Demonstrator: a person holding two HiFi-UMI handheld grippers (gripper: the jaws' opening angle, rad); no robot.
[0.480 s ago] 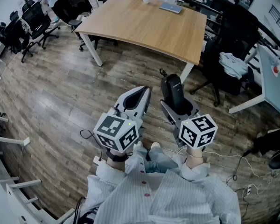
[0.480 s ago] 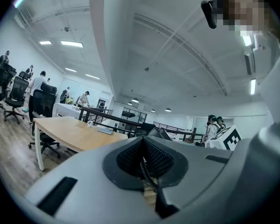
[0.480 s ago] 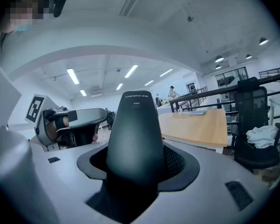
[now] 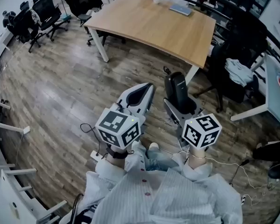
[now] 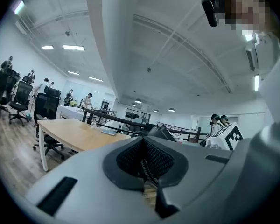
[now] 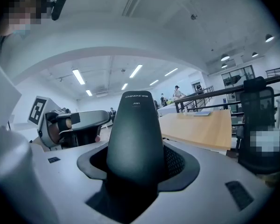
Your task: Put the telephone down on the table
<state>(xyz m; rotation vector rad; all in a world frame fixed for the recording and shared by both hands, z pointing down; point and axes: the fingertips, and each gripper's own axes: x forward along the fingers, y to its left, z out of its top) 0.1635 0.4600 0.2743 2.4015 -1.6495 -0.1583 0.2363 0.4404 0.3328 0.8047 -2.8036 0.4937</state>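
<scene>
Comparing this moment with the one half a second back, we find the hands as they were and the room shifted a little around them. The right claw [image 4: 181, 108] keeps its jaws spread wide and pressed on the black telephone [image 4: 177, 88], which stands upright between them; in the right gripper view the handset fills the gap between the pads. The left claw [image 4: 147, 88] sits just beside it at nine o'clock, jaws together with nothing between them. Neither has changed its grip.

What has changed is the wooden table [image 4: 149, 27] at twelve o'clock. It fills a shade more of the head view, its near corner reaching slightly lower towards the telephone, while the office chairs [image 4: 42, 13] at ten o'clock have slid up towards the picture's corner. We read that as a small advance on the table.

For the task, this means we are still carrying. The telephone is in the air above the floor [image 4: 60, 101], short of the tabletop and apart from it, so nothing has been set down. We judge that what remains is to close the gap, bring the handset over a bare stretch of the top, lower it, and only then let the jaws go.
</scene>
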